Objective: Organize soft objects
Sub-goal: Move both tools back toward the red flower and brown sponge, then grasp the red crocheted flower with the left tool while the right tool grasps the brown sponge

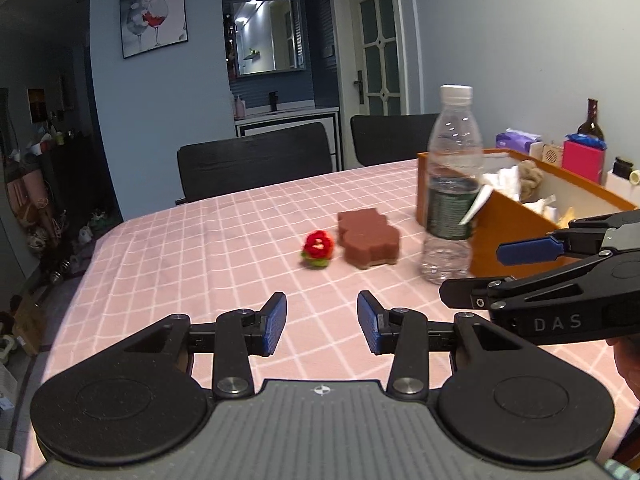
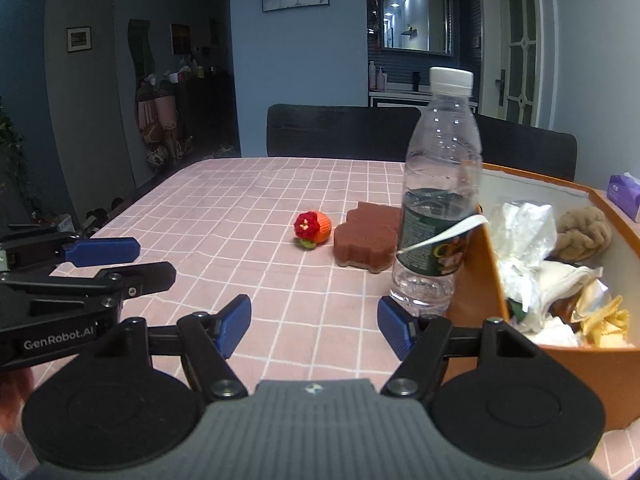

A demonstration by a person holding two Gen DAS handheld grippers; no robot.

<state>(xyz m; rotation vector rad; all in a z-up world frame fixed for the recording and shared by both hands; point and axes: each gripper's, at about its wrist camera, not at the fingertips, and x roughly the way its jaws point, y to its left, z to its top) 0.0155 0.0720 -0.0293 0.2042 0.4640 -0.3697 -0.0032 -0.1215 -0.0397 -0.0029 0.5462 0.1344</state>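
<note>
A small red and orange knitted toy (image 1: 317, 249) (image 2: 312, 229) lies on the pink checked tablecloth (image 1: 208, 256) (image 2: 240, 216). A brown sponge (image 1: 367, 241) (image 2: 366, 240) lies just right of it. An orange box (image 1: 516, 216) (image 2: 480, 280) at the right holds crumpled cloths and a tan plush (image 2: 582, 234). My left gripper (image 1: 322, 322) is open and empty, short of the toy; it also shows in the right wrist view (image 2: 132, 260). My right gripper (image 2: 314, 322) is open and empty near the bottle; it also shows in the left wrist view (image 1: 472, 276).
A clear plastic water bottle (image 1: 452, 184) (image 2: 438, 192) stands upright against the box's near corner, right of the sponge. Two dark chairs (image 1: 256, 160) (image 2: 344, 130) stand at the table's far edge. A tissue pack (image 1: 516, 138), a pink box (image 1: 582, 160) and a dark bottle (image 1: 591, 120) stand behind the orange box.
</note>
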